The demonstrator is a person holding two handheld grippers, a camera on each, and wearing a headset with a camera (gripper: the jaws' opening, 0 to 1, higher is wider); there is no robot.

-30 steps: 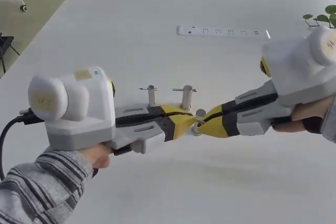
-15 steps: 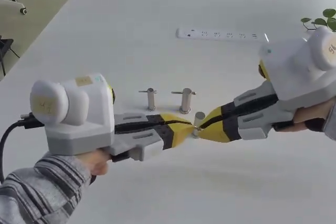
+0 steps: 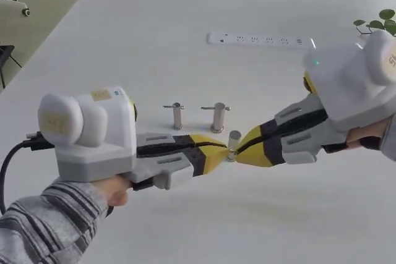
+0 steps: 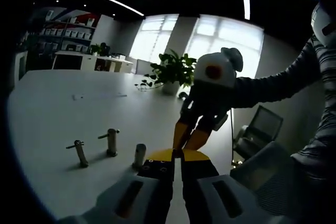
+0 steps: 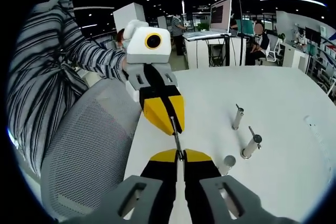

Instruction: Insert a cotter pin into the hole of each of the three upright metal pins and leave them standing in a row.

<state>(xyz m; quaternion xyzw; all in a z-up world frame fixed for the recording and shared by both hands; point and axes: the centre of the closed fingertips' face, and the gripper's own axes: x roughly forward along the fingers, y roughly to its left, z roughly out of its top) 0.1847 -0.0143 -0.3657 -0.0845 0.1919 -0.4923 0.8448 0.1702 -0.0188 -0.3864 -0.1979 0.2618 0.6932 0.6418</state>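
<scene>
The right gripper (image 5: 180, 156) fingers are pressed together on one end of the thin cotter pin (image 5: 177, 144); the left gripper (image 5: 174, 128) fingers pinch the other end — its long axis runs gripper to gripper. Just beside stands the bare metal pin (image 5: 229, 162), its hole not discernible — well inside the tabletop (image 3: 154, 41) left edge.

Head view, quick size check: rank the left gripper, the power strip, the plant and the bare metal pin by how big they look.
1. left gripper, largest, but nearest the camera.
2. power strip.
3. plant, cut off by the picture's edge.
4. bare metal pin, partly hidden by the jaws.
</scene>
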